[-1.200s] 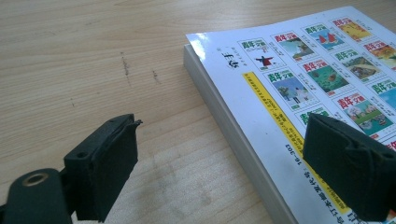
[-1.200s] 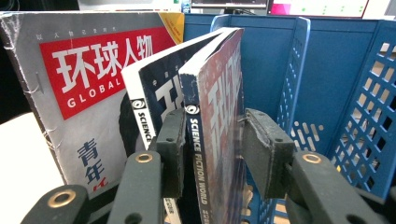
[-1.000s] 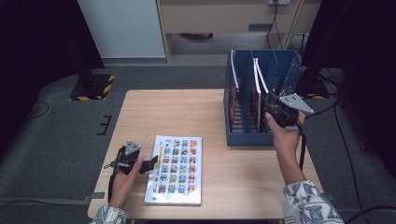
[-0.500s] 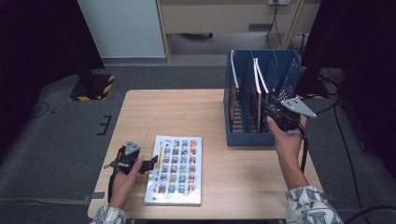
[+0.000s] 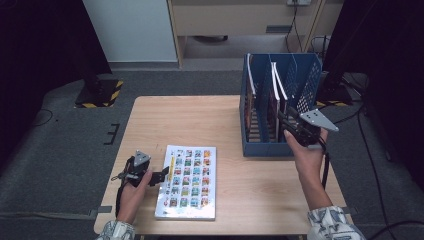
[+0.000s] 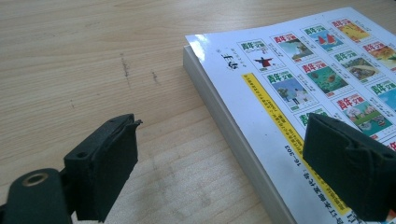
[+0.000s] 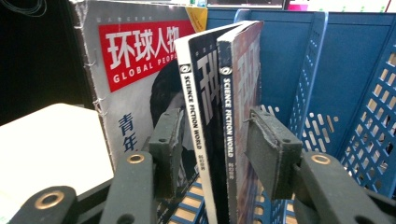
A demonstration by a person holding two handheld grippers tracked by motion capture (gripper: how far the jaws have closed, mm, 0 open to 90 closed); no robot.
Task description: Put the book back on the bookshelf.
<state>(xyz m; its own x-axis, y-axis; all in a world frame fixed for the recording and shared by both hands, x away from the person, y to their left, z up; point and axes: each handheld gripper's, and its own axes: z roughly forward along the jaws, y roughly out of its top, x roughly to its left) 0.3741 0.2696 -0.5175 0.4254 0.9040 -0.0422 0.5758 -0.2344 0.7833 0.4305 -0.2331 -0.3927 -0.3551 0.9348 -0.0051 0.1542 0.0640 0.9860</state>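
Right gripper (image 7: 212,154) view shows what high view cannot: two Science Fiction World magazines (image 7: 219,121) upright between its jaws inside blue rack (image 7: 327,93), jaws just been opening, pads apart from covers, released; Global People magazine (image 7: 135,74) stands beside them; magazines' lower ends cut off. High view: right gripper (image 5: 286,120) at rack's near side; left gripper (image 5: 164,175) well away from rack, open, jaws straddling edge of flat book (image 5: 187,181); titles unreadable there.
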